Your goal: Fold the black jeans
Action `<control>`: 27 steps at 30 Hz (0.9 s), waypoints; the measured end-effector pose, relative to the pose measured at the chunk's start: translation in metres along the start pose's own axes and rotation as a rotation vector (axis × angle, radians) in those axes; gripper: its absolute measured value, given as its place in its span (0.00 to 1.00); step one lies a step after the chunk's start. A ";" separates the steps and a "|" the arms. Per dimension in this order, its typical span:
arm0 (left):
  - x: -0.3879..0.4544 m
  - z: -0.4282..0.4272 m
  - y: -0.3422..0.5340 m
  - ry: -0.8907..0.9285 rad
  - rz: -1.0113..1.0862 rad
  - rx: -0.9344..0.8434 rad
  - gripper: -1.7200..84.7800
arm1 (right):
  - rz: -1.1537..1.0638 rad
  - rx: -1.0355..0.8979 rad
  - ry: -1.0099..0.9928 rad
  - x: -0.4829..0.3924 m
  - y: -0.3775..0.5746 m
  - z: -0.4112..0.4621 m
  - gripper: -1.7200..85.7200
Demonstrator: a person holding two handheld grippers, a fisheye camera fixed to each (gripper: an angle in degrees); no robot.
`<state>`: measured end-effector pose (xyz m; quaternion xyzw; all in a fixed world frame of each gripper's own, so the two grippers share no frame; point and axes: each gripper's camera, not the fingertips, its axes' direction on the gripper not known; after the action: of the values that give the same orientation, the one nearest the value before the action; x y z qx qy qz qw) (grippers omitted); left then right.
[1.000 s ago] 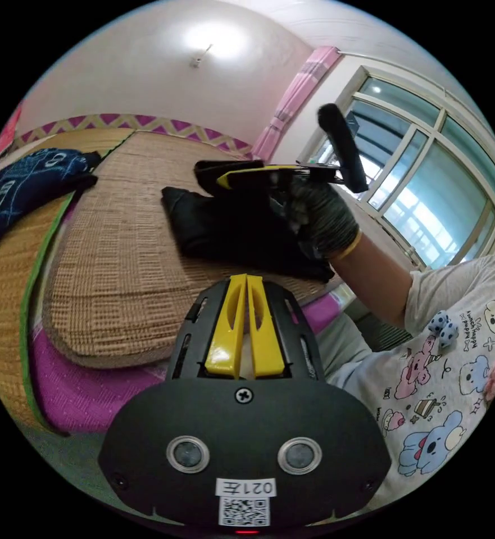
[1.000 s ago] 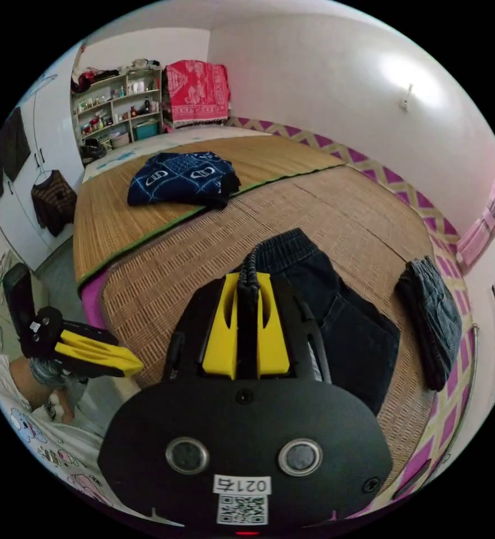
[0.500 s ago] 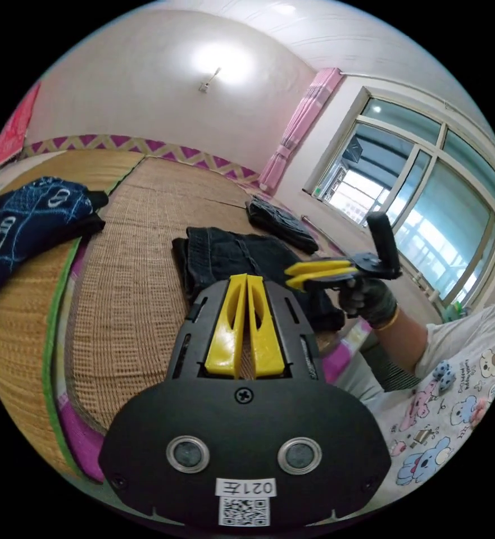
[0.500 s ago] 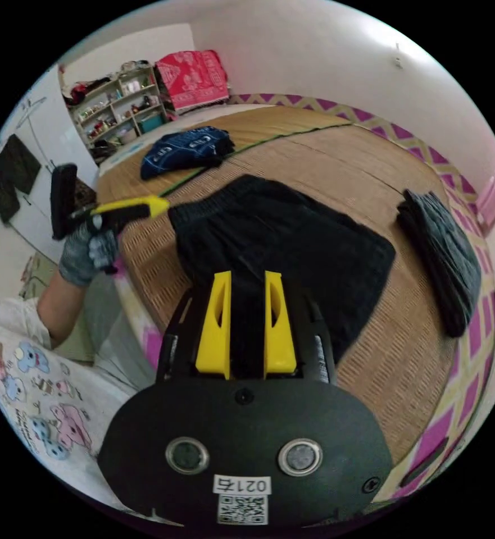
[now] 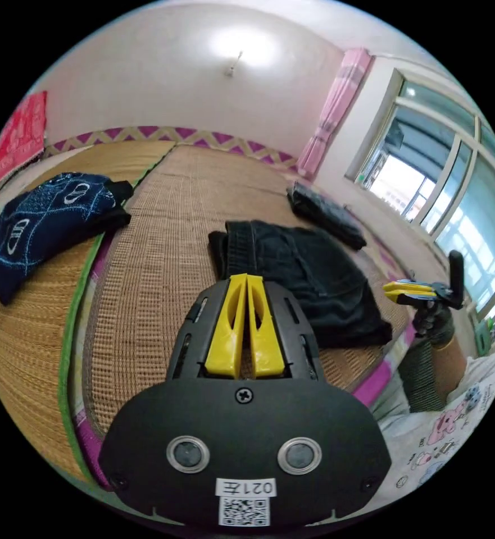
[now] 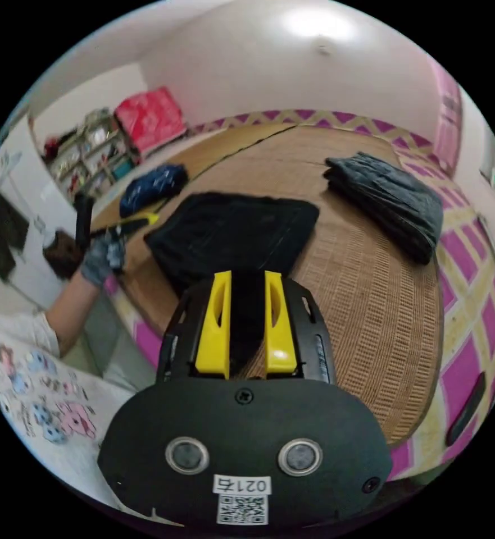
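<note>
Left claw (image 5: pixel 246 325) hovering nearest, jaws nearly touching, empty; right claw (image 6: pixel 246 323) parted, gripping nothing. Just beyond both, folded black jeans (image 5: pixel 309 281) lying on woven mat (image 5: pixel 163 247), waistband facing left claw.

- In the left gripper view, the left gripper (image 5: pixel 246 279) stands at lower centre with its yellow jaws together, nothing between them.
- At the right edge of that view, a gloved hand (image 5: pixel 434 325) holds the right gripper (image 5: pixel 394 291) level, its jaws pointing left.
- In the right gripper view, the right gripper's jaws sit parted at centre.
- At centre left there, the other gloved hand (image 6: pixel 102 259) grips the left gripper, forearm bare below.
</note>
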<state>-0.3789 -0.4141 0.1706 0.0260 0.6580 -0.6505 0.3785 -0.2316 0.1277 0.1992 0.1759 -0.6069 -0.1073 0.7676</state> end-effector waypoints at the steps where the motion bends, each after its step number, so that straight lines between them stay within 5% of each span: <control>1: -0.019 0.002 -0.010 0.052 -0.068 -0.018 0.07 | 0.083 0.025 -0.046 0.033 -0.014 0.001 0.15; 7: -0.089 0.039 -0.037 0.346 -0.210 -0.262 0.18 | 0.378 -0.124 -0.449 0.172 -0.046 0.076 0.18; 13: -0.092 0.040 -0.061 0.357 -0.163 -0.362 0.13 | 0.452 -0.165 -0.707 0.210 -0.061 0.123 0.14; 20: -0.085 0.004 -0.074 0.391 -0.119 -0.289 0.08 | 0.334 -0.166 -0.653 0.186 -0.095 0.101 0.09; 27: -0.124 -0.135 -0.113 0.304 -0.069 -0.026 0.08 | 0.039 -0.160 -0.599 0.070 -0.222 0.099 0.09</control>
<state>-0.4129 -0.2569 0.3131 0.0966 0.7165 -0.6432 0.2521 -0.2995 -0.1159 0.1929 0.0637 -0.7991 -0.1873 0.5678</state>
